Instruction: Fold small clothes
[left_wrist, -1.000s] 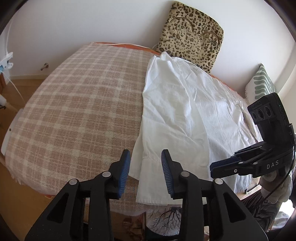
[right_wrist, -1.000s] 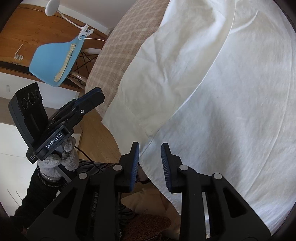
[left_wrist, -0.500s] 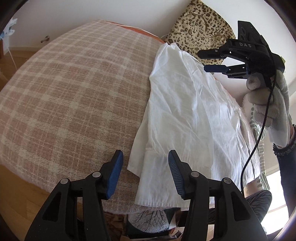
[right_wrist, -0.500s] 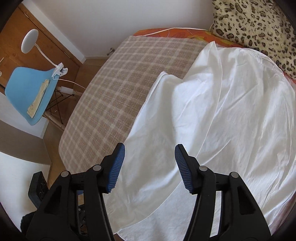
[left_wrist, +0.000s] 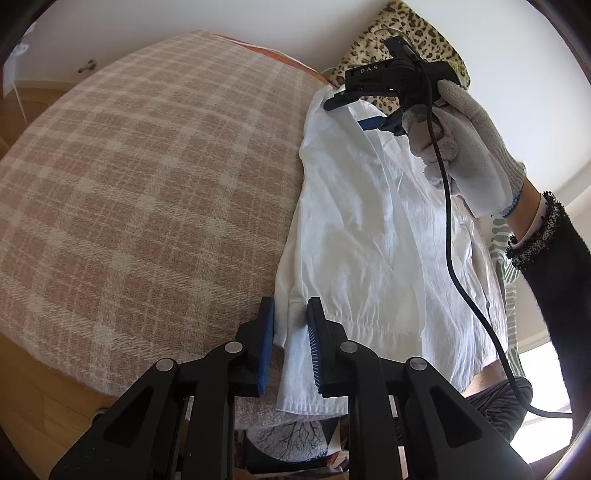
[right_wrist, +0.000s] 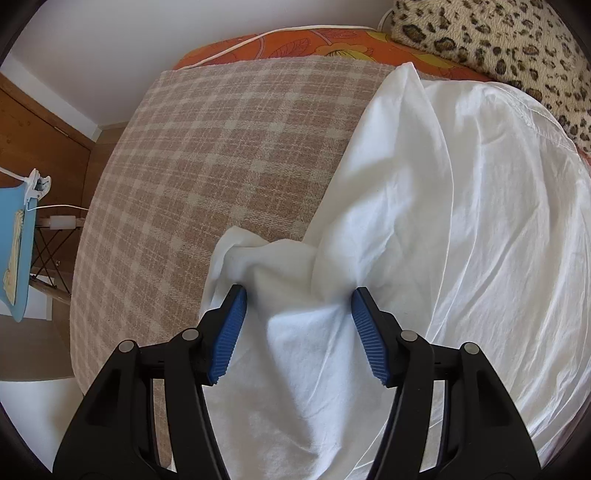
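While we work: both ends need gripping together.
Bed (left_wrist: 129, 177): we keep the white shirt (left_wrist: 369, 240) flat along its right side.
Left gripper (left_wrist: 290, 325): we have just closed on the near sleeve cuff.
Right gripper (right_wrist: 297, 295): spread wide, having just opened, over bunched far cloth; we pinch deeper.

Both wrist views look steeply down, close over the white shirt (left_wrist: 373, 236) on the plaid blanket (right_wrist: 229, 147)

The white shirt (right_wrist: 461, 221) is thin, creased, matt woven cloth. The bed (left_wrist: 129, 184) wears a coarse plaid woollen-looking blanket. The leopard cushion (right_wrist: 498, 40) looks plush. Each hand-held gripper (right_wrist: 297, 332) is matt black plastic with ribbed blue pads (right_wrist: 229, 332).
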